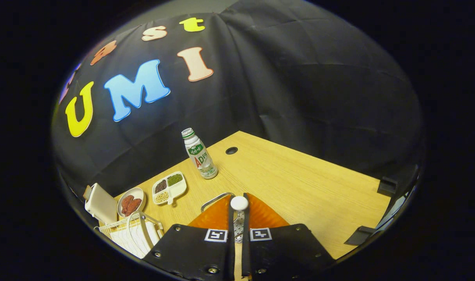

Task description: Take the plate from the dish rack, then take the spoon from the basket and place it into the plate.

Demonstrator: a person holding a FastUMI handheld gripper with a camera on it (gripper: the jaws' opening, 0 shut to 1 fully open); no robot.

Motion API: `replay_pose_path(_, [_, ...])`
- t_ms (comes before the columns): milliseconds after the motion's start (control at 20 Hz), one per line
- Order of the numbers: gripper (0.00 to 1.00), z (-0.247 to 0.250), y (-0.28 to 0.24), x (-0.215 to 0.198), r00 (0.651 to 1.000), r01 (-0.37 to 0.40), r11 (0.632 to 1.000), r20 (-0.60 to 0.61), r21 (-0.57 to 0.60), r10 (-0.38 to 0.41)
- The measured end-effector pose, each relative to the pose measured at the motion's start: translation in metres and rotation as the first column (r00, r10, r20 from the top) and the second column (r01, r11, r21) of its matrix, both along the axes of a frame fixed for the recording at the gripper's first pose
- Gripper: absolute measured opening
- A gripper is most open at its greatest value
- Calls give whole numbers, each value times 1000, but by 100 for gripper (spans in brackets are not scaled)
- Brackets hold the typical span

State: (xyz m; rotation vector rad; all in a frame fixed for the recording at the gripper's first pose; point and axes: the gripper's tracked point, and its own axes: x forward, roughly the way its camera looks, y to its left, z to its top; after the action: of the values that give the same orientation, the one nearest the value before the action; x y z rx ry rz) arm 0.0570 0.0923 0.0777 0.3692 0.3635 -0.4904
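In the gripper view, at lower centre, the tongs are clamped together on a spoon, its white knobbed end poking above them. It looks light, stiff and slippery, so the narrow handle suits gripping. The dish rack sits lower left; a bottle, sectioned dish and bowl crowd the counter.

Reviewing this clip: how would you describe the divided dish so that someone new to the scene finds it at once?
Start at the wooden table and find the upright bottle beyond the gripper, whose fingers are closed on a white-tipped handle. The divided dish lies just beside the bottle, toward the white dish rack. Unlike the round bowl of reddish food next to it, it is white with separate compartments of beans.
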Motion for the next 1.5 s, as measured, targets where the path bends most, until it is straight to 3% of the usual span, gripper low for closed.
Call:
replay_pose_path(350, [7, 78, 24, -27, 997, -73, 963, -4, -260, 74])
replay_pose_path(700, [7, 125, 121, -51, 965, -243, 895, 1, -373, 262])
replay_pose_path(1100, [7, 103, 255, -90, 861, -488, 804, -40, -338, 506])
replay_pose_path(1500, [7, 38, 337, -128, 753, -655, 710, -153, -260, 639])
